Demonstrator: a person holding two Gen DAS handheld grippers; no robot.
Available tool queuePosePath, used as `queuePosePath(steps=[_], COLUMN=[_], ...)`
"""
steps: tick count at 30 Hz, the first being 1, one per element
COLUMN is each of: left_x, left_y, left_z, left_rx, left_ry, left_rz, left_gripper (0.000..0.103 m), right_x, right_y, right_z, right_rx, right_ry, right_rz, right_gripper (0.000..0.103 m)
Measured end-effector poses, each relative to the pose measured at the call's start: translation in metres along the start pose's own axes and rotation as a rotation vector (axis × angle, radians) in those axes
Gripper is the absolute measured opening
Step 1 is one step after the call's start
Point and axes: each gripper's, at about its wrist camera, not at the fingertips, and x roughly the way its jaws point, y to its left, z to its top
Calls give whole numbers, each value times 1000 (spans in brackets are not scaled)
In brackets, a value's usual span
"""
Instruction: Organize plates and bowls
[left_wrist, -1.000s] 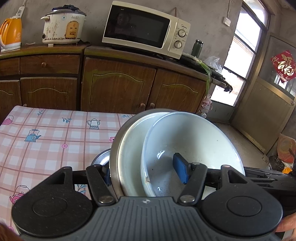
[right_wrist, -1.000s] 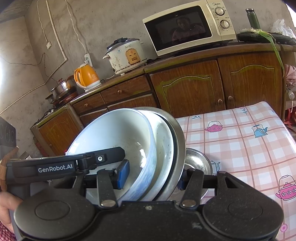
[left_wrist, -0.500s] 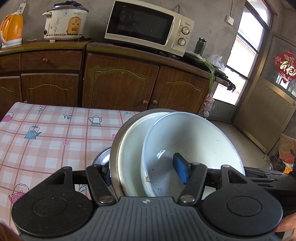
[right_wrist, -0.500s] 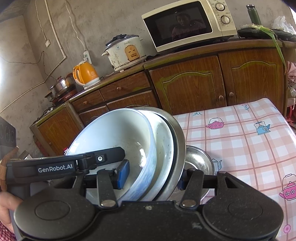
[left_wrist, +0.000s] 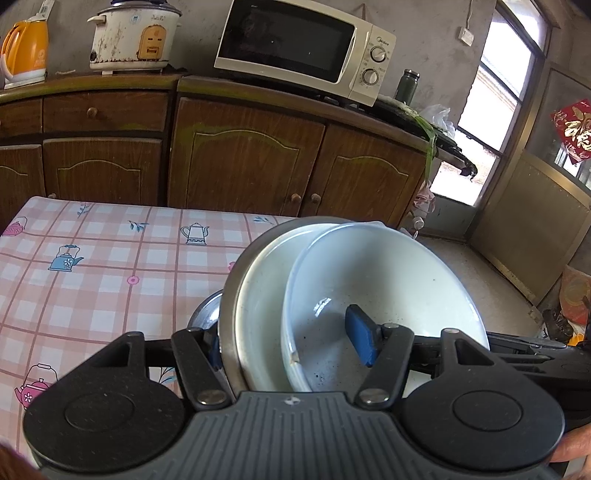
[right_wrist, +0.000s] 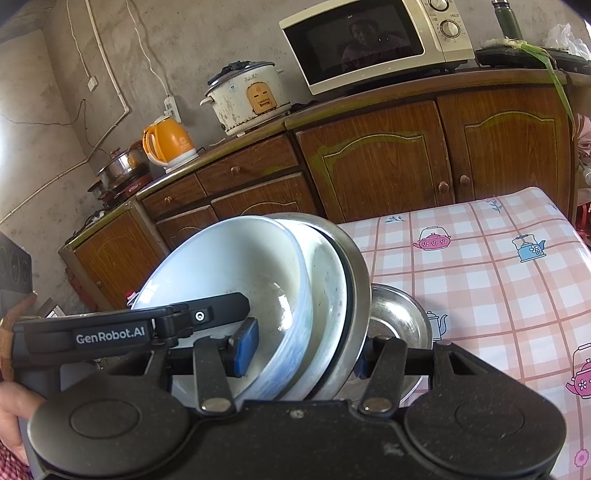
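Both grippers clamp one tilted stack of bowls: the left gripper (left_wrist: 291, 343) and right gripper (right_wrist: 303, 350) each pinch the white bowl (left_wrist: 388, 288), a second white bowl (left_wrist: 258, 302) and the steel bowl (right_wrist: 356, 266) together. A small steel bowl (right_wrist: 399, 314) sits beyond on the checked tablecloth (left_wrist: 103, 266), before the wooden cabinets (left_wrist: 243, 162) and microwave (left_wrist: 303, 48).

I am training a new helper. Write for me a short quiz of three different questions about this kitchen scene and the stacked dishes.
1. True or false: both tools grip the same tilted stack of bowls.
2. What lies outermost in the stack: A) steel dish, B) white bowl?
3. Which appliance stands between the orange kettle and the microwave?

Key: 1 true; 2 A; 3 the rice cooker.
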Motion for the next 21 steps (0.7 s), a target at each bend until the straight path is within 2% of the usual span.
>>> queuePosePath(steps=[21], left_x=[18], left_y=[9], left_z=[-4], left_rx=[-8], left_ry=[40], left_rz=[8], left_gripper=[63], right_x=[19], right_y=[-13], right_z=[-5], right_rx=[23], right_ry=[34], right_rz=[4], right_gripper=[61])
